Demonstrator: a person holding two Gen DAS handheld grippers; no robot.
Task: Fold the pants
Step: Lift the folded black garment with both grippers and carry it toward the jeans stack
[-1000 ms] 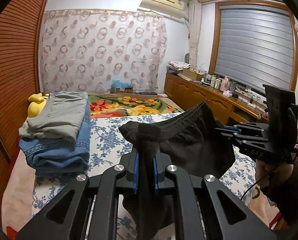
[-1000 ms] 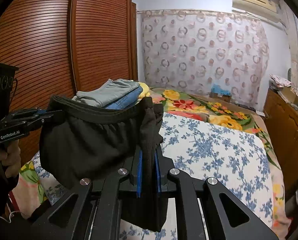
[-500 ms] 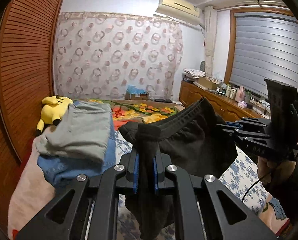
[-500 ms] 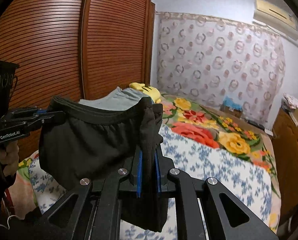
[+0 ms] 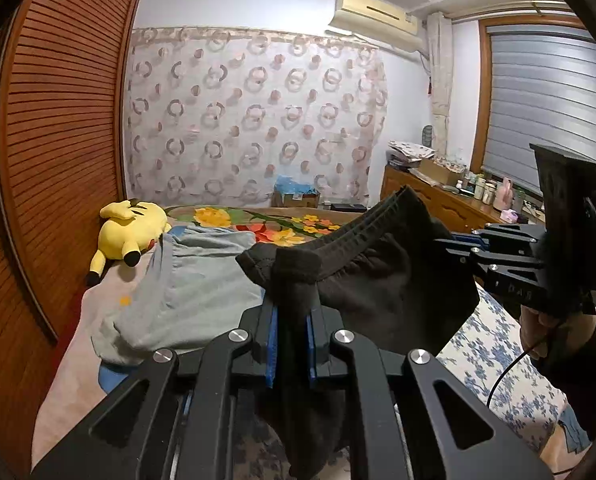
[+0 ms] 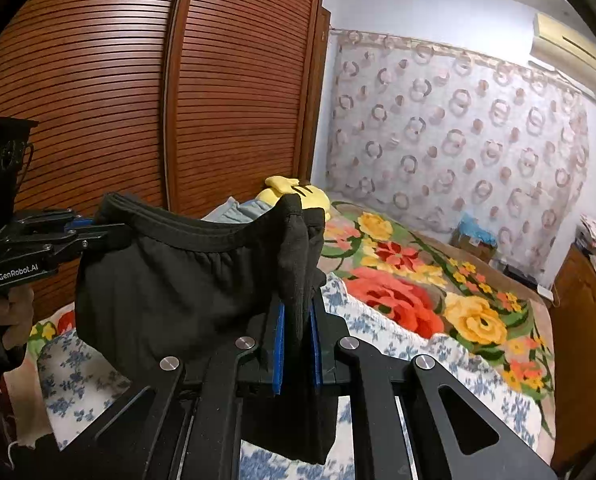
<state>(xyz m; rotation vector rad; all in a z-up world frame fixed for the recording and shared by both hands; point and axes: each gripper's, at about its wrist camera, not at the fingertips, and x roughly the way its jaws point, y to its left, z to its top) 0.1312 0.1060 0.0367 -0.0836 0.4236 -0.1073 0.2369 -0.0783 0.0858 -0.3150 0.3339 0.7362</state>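
both pairs of fingers (image 5: 273, 344) are clamped on the black pants (image 5: 377, 280), waistband stretched level between the left gripper (image 5: 292, 344) and right gripper (image 6: 298, 344), legs hanging over the bed (image 6: 477, 364).

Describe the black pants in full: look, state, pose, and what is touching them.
The black pants are soft, matte knit fabric with a ribbed elastic waistband, gathered just below it. They hang in the air above the bed, not resting on it. The waistband sags in a shallow curve between two grips: the left gripper is shut on one bunched end, the right gripper on the other. The rest droops below the jaws in loose folds. Nothing else visibly touches them.
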